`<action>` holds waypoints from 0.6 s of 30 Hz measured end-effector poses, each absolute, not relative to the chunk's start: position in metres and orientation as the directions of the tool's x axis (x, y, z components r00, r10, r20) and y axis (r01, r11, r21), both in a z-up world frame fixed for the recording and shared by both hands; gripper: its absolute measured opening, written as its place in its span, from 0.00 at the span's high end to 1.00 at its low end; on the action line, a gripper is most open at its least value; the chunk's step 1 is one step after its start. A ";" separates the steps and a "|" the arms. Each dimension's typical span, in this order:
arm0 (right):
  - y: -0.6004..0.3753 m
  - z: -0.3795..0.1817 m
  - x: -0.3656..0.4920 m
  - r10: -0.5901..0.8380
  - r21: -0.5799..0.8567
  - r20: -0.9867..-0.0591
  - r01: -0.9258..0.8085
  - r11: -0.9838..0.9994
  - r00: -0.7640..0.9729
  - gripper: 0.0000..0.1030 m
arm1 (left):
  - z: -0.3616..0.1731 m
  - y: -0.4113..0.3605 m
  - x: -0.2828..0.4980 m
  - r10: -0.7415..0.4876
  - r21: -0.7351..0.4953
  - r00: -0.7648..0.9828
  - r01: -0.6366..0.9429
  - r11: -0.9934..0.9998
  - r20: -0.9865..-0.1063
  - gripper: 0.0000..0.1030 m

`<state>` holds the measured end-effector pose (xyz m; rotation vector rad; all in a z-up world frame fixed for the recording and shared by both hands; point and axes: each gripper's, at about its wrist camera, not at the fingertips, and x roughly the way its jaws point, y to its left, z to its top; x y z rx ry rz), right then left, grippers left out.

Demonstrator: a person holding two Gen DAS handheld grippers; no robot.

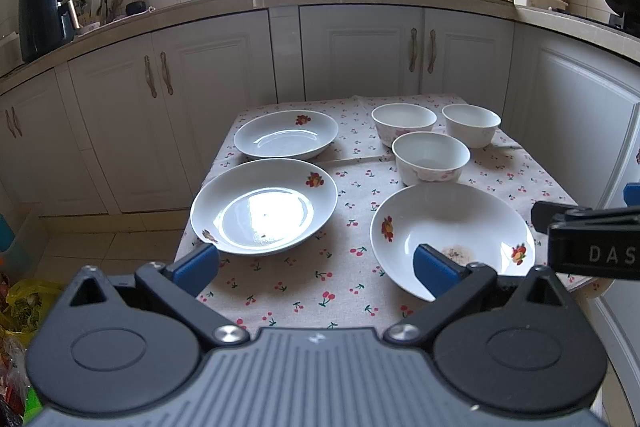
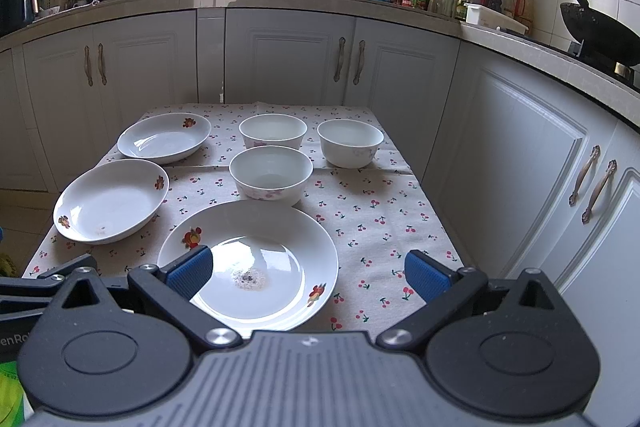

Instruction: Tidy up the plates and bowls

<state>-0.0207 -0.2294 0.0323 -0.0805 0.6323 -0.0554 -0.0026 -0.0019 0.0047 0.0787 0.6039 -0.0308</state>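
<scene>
- Three plates and three bowls are spread singly over the cloth-covered worktop (image 2: 400, 227); nothing stacked yet.
- Left hand-held gripper (image 1: 316, 267) is held spread, empty, before the middle plate (image 1: 264, 207); likely first pick.
- Right hand-held gripper (image 2: 308, 273) is likewise agape, empty, over the soiled near plate (image 2: 256, 263); bowls (image 2: 272, 173) are grouped behind.

Bare tablecloth (image 2: 372, 223) right of near plate (image 2: 280, 251), three bowls (image 2: 271, 173) crowding the far side

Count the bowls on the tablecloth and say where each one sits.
3: far-left bowl and far-right bowl side by side at the back, front bowl just behind the nearest plate. None looks hidden.
</scene>
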 end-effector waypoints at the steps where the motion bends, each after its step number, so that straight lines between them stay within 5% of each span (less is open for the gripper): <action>1: -0.230 0.032 -0.021 -0.076 -0.091 -0.588 0.027 0.995 0.805 0.00 | 0.005 -0.002 -0.003 -0.006 0.064 0.823 0.052 0.997 -0.568 0.01; 18: -0.226 0.033 -0.014 -0.064 -0.111 -0.588 -0.002 0.994 0.806 0.00 | 0.003 -0.001 0.000 -0.006 0.063 0.824 0.050 0.997 -0.566 0.01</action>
